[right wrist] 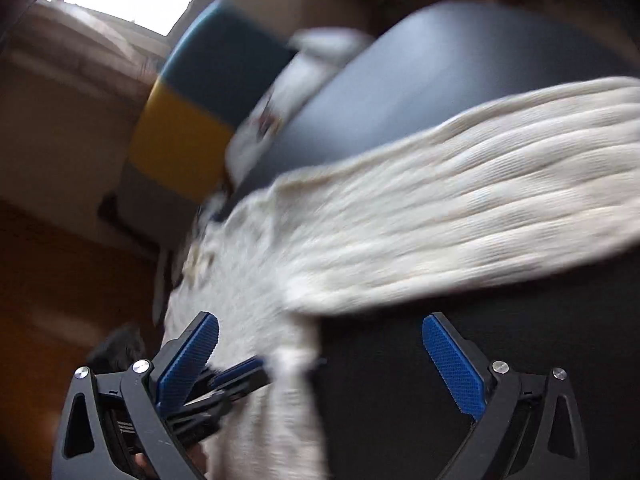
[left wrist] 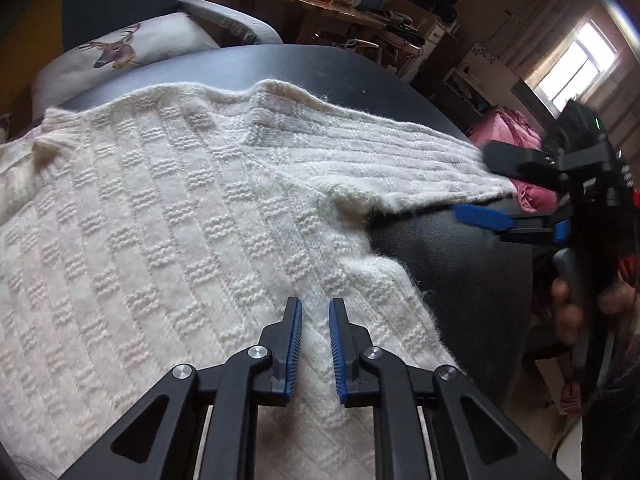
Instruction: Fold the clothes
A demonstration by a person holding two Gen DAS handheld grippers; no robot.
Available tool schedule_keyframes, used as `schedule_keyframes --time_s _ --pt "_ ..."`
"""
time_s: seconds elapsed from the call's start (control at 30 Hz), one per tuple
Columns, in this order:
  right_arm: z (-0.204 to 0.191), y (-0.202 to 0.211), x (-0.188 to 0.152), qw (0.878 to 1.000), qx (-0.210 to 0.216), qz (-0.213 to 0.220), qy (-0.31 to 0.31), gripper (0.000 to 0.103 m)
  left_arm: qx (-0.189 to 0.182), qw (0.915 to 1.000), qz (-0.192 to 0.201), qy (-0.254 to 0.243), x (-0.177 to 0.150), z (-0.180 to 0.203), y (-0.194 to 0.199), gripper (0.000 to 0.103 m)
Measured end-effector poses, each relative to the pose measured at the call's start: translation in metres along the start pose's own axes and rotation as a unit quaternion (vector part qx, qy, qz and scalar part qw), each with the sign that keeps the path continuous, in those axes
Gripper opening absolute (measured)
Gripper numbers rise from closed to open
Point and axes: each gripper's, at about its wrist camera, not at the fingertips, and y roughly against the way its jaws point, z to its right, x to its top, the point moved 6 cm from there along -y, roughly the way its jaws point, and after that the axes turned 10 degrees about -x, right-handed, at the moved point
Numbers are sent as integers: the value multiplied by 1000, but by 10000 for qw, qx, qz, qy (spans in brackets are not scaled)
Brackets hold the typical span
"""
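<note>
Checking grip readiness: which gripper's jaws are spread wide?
The right gripper: its jaws gape beside the sleeve, while the left gripper is nearly closed.

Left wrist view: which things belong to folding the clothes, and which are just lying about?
Belongs to the job:
white knit sweater
left gripper
right gripper
black table

Just lying about:
deer cushion
pink cloth
cluttered desk

Daylight from blown-out window (left wrist: 576, 68), left view sharp, right view motion-blurred, fisheye-bent dim edges
</note>
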Motion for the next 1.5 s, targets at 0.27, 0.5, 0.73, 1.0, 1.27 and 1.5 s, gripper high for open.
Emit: schedule_keyframes --time_s 0.27,0.5,0.73,1.0,1.27,1.5 --pt "159 69 51 9765 -1635 723 -1204 103 93 9955 574 748 -17 -44 46 14" --pt "150 57 74 9678 -1590 1218 -1523 103 -36 9880 799 1325 -32 -81 36 15" --pt "157 71 79 9494 -1392 1926 -2053 99 -115 9844 944 1477 -33 -83 33 15" --pt "175 52 81 9466 -1001 1747 -2518 10 -344 9802 1050 1643 -44 -90 50 15" --pt "132 55 92 9729 -905 1622 -1380 9 -218 9805 902 1732 -39 -87 47 15" --pt "19 16 63 9832 -1090 1023 1048 9 -1060 9720 644 1998 4 -51 43 16"
